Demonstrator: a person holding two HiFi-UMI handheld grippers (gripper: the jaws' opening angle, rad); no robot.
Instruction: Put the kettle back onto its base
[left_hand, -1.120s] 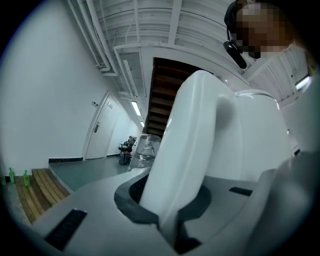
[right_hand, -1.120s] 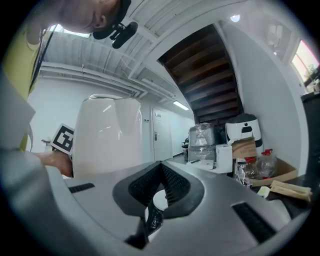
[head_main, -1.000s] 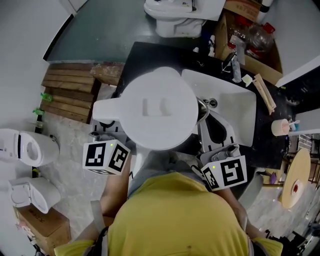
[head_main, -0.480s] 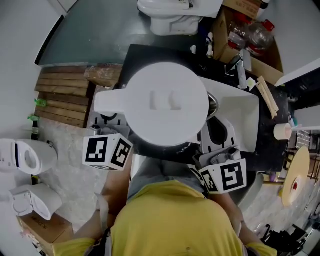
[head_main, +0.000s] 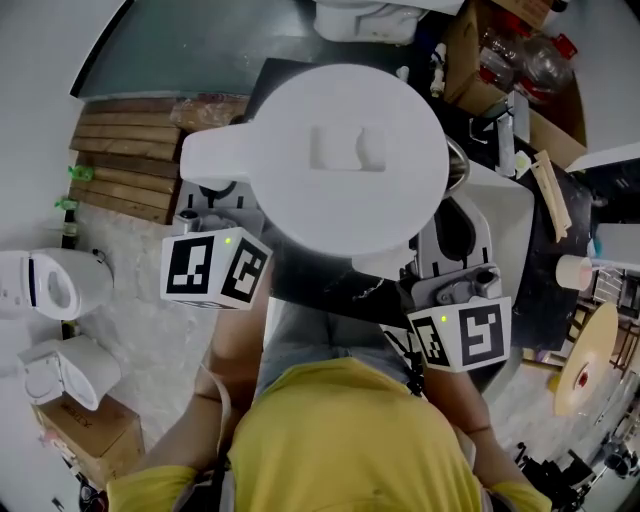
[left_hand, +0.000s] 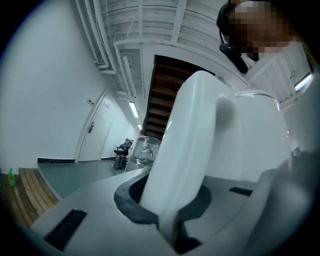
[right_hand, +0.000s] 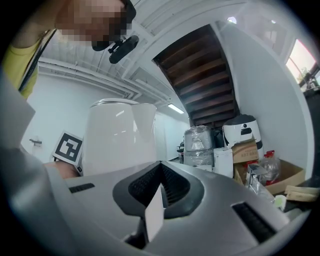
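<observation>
A white kettle (head_main: 350, 150) fills the middle of the head view, seen from above and carried high over the black counter (head_main: 330, 285). My left gripper (head_main: 207, 195) is shut on its handle (head_main: 210, 160); in the left gripper view the handle (left_hand: 195, 145) stands clamped between the jaws of the left gripper (left_hand: 170, 220). My right gripper (head_main: 452, 232) sits under the kettle's right side. Its jaws (right_hand: 160, 172) are shut, with a thin white sliver at their seam, and the kettle (right_hand: 117, 137) stands to their left. I cannot make out the base.
A white sink (head_main: 515, 240) is set in the counter at the right, and a metal rim (head_main: 458, 170) peeks from under the kettle. A cardboard box with bottles (head_main: 490, 60) stands behind. Wooden planks (head_main: 130, 150) and a white appliance (head_main: 50, 290) lie on the floor at the left.
The kettle has moved up and to the right in the head view and looks larger. Both grippers moved along with it, and the left grip is unchanged.
</observation>
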